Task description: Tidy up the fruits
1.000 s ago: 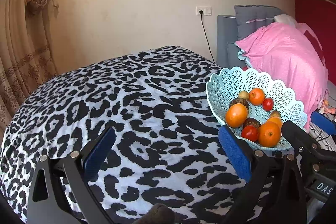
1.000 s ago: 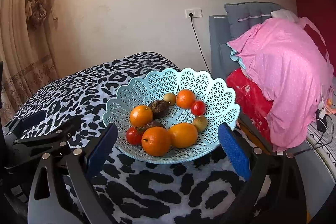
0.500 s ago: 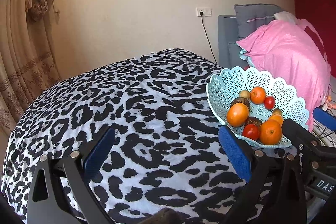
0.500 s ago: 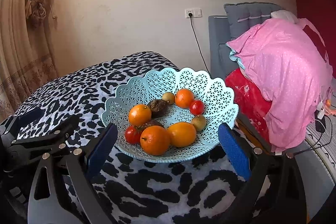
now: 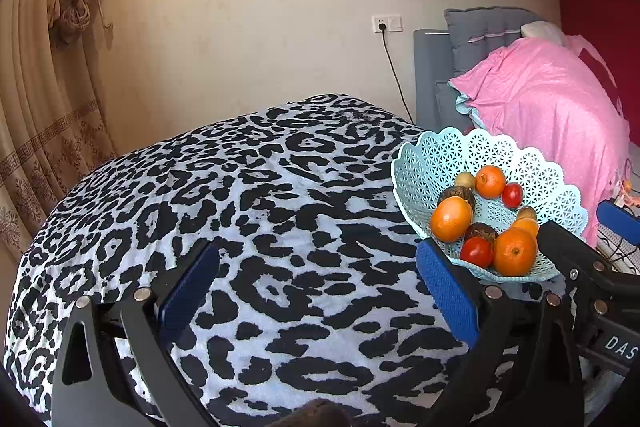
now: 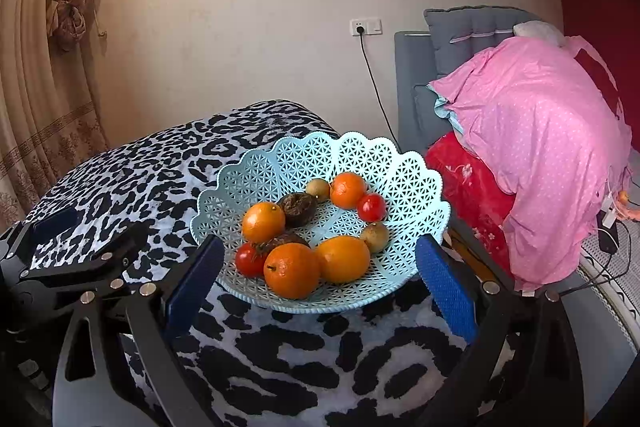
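Observation:
A light blue lattice basket [image 6: 404,163] sits at the right edge of a leopard-print covered table [image 6: 160,163]. It holds several fruits: oranges [image 6: 292,270], red tomatoes [image 6: 371,207], dark passion fruits [image 6: 298,207] and small brownish kiwis [image 6: 375,237]. The basket also shows in the left wrist view [image 5: 448,159]. My right gripper [image 6: 318,283] is open and empty, just in front of the basket. My left gripper [image 5: 318,287] is open and empty over the bare cloth [image 5: 240,187], left of the basket.
A grey headboard [image 6: 464,39] and a pink quilt [image 6: 540,131] over a red one [image 6: 472,195] stand right of the table. A wall socket with a black cord [image 6: 365,27] is behind. A curtain [image 5: 36,107] hangs at the left.
Both grippers have drawn back and risen slightly, so the basket and table look a little smaller and lower. Both stay open. The fruits have not moved.

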Demonstrator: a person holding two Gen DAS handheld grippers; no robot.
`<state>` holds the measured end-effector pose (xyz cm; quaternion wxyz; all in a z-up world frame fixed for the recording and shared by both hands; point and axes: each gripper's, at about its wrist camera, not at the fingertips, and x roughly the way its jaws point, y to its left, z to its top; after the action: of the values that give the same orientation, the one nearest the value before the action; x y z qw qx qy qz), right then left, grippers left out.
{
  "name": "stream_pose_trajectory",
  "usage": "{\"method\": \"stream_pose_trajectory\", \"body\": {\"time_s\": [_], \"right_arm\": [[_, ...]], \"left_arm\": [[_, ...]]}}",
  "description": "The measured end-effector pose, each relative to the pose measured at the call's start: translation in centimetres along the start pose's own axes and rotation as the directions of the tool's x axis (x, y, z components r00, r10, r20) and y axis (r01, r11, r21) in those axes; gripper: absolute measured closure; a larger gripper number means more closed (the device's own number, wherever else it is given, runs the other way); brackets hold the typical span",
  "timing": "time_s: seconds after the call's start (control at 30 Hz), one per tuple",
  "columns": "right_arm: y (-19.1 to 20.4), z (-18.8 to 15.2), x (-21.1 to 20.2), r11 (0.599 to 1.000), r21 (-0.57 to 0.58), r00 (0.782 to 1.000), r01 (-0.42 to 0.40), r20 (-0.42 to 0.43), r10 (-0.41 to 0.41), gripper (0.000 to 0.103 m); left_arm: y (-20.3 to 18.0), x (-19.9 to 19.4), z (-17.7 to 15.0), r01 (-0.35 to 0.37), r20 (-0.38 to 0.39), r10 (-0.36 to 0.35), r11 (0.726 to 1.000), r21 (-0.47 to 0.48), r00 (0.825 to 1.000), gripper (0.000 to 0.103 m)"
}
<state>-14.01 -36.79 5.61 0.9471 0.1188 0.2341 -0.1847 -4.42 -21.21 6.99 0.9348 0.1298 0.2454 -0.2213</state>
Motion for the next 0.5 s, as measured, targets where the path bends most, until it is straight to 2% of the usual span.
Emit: {"method": "stream_pose_trajectory", "body": {"time_s": [0.5], "right_arm": [[-0.03, 0.01, 0.06, 1.0, 0.0, 1.0, 0.001, 0.0, -0.001, 0.005]], "left_arm": [[-0.14, -0.07, -0.01, 0.001, 0.001, -0.001, 1.0, 0.004, 1.0, 0.005]]}}
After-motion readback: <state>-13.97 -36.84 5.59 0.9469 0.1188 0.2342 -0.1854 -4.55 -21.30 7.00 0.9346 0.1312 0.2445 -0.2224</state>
